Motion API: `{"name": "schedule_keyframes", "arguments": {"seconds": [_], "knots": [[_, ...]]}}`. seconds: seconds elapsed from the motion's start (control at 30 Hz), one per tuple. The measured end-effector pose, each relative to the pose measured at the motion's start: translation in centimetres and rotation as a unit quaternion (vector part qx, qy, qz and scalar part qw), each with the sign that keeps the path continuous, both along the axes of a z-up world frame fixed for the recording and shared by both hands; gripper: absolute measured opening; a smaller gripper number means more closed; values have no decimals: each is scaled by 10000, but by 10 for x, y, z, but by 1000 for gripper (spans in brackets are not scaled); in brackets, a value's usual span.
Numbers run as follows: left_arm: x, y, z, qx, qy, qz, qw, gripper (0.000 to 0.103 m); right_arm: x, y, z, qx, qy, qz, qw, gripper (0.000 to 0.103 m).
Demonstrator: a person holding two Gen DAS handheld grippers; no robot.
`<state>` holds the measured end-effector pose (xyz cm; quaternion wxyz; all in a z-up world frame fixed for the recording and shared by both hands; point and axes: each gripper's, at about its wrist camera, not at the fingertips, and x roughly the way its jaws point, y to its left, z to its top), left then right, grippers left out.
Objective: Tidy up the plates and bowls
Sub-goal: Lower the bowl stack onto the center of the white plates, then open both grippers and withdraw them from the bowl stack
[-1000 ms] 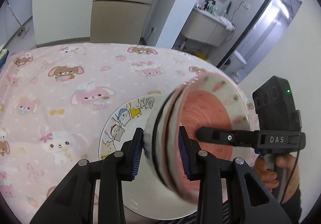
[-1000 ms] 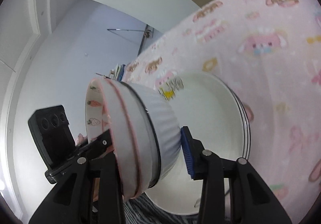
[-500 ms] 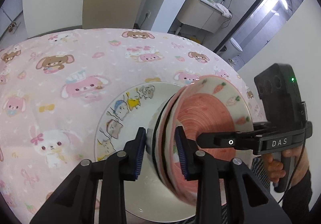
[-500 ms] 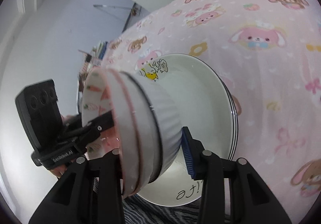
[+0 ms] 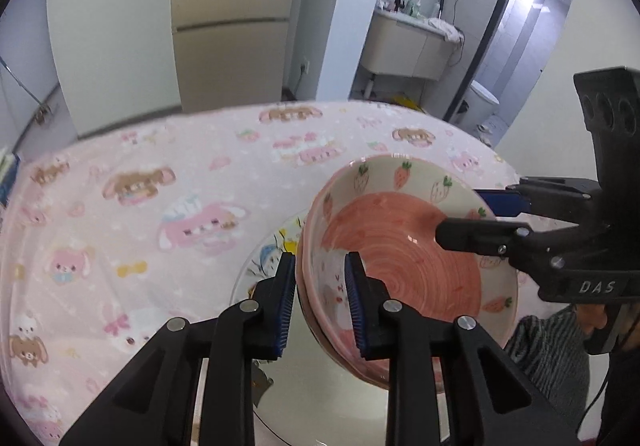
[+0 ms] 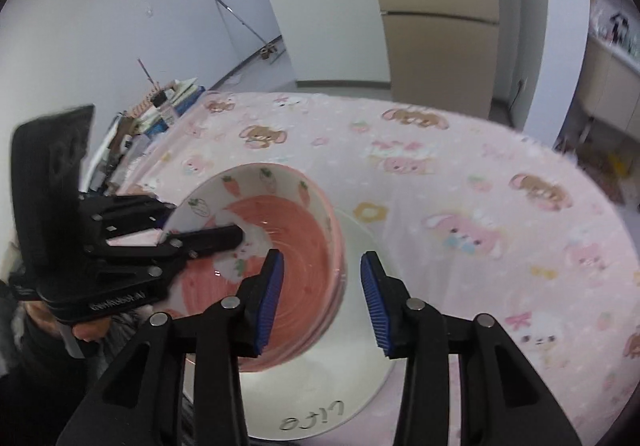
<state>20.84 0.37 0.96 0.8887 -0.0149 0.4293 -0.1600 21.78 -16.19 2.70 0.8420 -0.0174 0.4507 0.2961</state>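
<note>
A stack of pink strawberry-pattern bowls [image 5: 404, 246] hangs tilted just above a white cartoon plate [image 5: 288, 398] on the pink tablecloth. My left gripper [image 5: 320, 306] is shut on the near rim of the bowl stack. My right gripper [image 6: 322, 300] straddles the opposite rim of the bowls [image 6: 296, 246], its pads spread wider than the rim; one pad is inside the bowl, one outside above the plate [image 6: 360, 366]. The right gripper also shows in the left wrist view [image 5: 476, 218], and the left gripper in the right wrist view [image 6: 200, 236].
The table carries a pink cloth with bunny and bear prints [image 5: 160, 206]. Books and clutter [image 6: 160, 110] lie at the table's far left edge. A washbasin cabinet [image 5: 408, 46] and doorway stand beyond the table.
The bowl stack has swung from nearly on edge to almost level, lower over the plate. My right gripper's jaws have widened off the bowl rim.
</note>
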Motion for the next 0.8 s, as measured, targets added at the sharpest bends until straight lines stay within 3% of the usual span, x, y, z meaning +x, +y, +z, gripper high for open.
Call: {"name": "schedule_keyframes", "arguments": {"seconds": [0.17, 0.2, 0.27, 0.33, 0.4, 0.47, 0.5, 0.57, 0.8], "knots": [[-7, 16, 16, -358, -282, 354, 9983, 28, -11, -9, 5, -19, -511, -267, 9983, 57], [-8, 18, 21, -398, -284, 404, 9980, 30, -13, -11, 7, 11, -586, -317, 9978, 68], [-16, 20, 36, -306, -524, 564, 9966, 55, -20, -13, 16, 6, -869, -423, 9953, 83], [-28, 22, 53, -270, -956, 594, 9933, 70, -30, -16, 28, 35, -1236, -500, 9911, 98], [-38, 23, 67, -269, -1275, 635, 9894, 72, -41, -16, 41, 24, -1601, -556, 9855, 101], [-50, 22, 82, -193, -1639, 689, 9839, 99, -53, -15, 56, -24, -1969, -614, 9785, 103], [-57, 20, 88, -145, -1818, 726, 9805, 103, -59, -14, 63, -43, -2132, -618, 9750, 103], [-74, 17, 104, -7, -2288, 733, 9707, 103, -71, -13, 77, -81, -2429, -624, 9680, 103], [-118, 12, 147, 70, -2858, 748, 9553, 103, -102, -19, 117, 151, -2926, -855, 9523, 103]]}}
